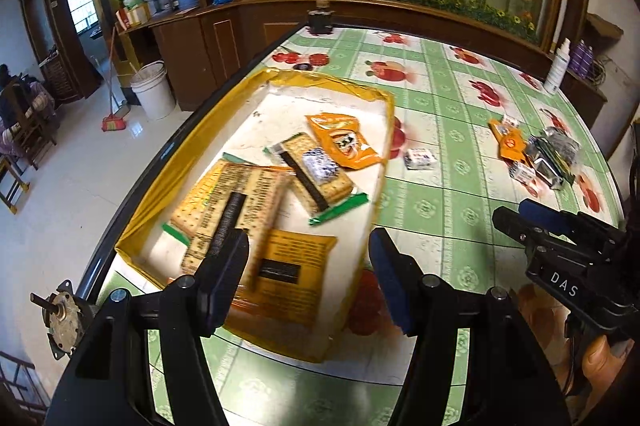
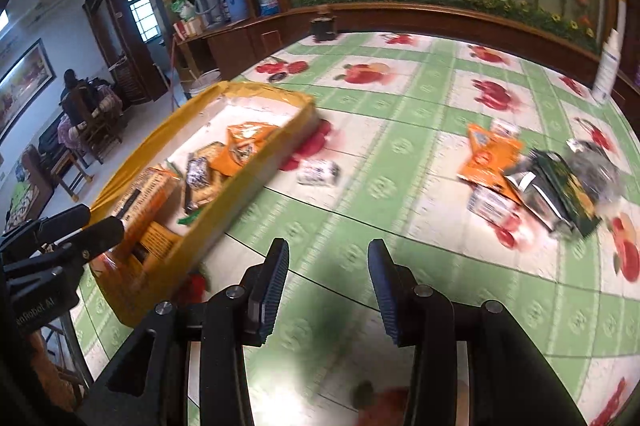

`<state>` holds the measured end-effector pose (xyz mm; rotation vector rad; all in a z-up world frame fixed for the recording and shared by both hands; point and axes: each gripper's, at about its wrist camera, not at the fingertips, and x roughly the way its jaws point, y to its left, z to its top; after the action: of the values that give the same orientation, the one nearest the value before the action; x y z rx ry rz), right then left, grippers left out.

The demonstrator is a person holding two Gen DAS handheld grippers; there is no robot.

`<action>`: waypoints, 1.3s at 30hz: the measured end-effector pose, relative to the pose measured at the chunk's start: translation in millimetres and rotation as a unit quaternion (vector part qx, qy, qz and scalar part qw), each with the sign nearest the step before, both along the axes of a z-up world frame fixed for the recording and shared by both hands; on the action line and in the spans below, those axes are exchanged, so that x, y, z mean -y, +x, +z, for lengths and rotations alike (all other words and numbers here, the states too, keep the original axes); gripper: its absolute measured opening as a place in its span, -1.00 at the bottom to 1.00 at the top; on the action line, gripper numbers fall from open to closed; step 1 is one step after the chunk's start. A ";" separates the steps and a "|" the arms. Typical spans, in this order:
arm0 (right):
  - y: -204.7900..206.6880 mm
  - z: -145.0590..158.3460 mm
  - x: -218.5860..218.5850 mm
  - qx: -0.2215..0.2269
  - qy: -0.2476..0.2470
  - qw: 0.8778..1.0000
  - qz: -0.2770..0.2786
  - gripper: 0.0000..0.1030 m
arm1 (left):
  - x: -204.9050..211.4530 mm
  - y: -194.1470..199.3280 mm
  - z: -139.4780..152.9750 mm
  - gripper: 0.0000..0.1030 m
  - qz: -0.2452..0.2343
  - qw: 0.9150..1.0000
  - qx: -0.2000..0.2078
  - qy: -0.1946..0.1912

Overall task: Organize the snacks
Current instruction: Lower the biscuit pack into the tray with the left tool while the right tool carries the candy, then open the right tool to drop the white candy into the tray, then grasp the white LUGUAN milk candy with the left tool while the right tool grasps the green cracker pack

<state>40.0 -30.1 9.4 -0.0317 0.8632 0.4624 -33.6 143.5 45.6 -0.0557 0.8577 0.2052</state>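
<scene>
A yellow-rimmed tray [image 1: 384,130] on the table holds several snacks: cracker packs [image 1: 316,172], an orange pouch [image 1: 344,142] and a flat orange packet [image 1: 288,266]. My left gripper [image 1: 308,278] is open and empty above the tray's near end. My right gripper [image 2: 328,286] is open and empty over bare tablecloth, right of the tray [image 2: 256,166]. A small white snack [image 2: 318,172] lies just outside the tray. A pile of loose snacks [image 2: 532,174] lies at the right; it also shows in the left wrist view [image 1: 536,154].
The table [image 1: 440,210] has a green checked cloth with fruit prints. A dark jar [image 1: 320,20] stands at the far edge, a white bottle [image 1: 558,68] at the far right. A small motor [image 1: 60,318] sits at the near left corner. The table's left edge drops to the floor.
</scene>
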 end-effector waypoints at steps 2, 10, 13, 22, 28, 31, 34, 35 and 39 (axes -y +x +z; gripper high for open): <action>-1.7 -0.9 13.0 -0.002 -0.001 1.000 -0.011 -0.16 | 7.4 -0.9 0.9 0.20 -0.008 1.000 -0.001 0.003; -15.3 -1.3 43.5 0.017 -0.037 0.998 -0.049 -0.03 | 30.5 -7.4 1.9 0.21 -0.028 0.999 -0.004 0.021; -19.2 -2.2 57.6 0.019 -0.034 0.997 -0.060 -0.02 | 35.9 -7.3 0.6 0.32 -0.029 0.999 -0.007 0.029; -22.2 -11.8 104.2 0.001 -0.005 0.996 -0.092 0.00 | 74.1 19.4 -10.6 0.33 -0.055 0.998 -0.024 0.001; -23.4 -15.6 137.0 -0.006 0.010 0.993 -0.119 0.00 | 103.5 58.4 -20.7 0.33 -0.054 0.998 -0.028 0.012; -22.5 -14.9 152.9 -0.007 0.018 0.991 -0.133 0.01 | 112.1 80.9 -30.4 0.33 -0.047 0.998 -0.043 0.013; -21.4 -13.4 165.9 -0.007 0.022 0.989 -0.143 0.02 | 116.6 98.2 -40.2 0.33 -0.043 0.997 -0.059 0.007; -20.9 -12.9 169.9 -0.007 0.024 0.989 -0.145 0.02 | 117.5 103.4 -42.8 0.33 -0.040 0.997 -0.063 0.009; -14.9 -13.4 179.9 -0.009 0.025 0.988 -0.154 0.07 | 115.2 119.4 -49.3 0.33 -0.033 0.997 -0.071 0.005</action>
<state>25.1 -210.0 -4.0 0.1507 0.8560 0.1953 85.8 28.3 -3.8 -0.0038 0.9986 0.1516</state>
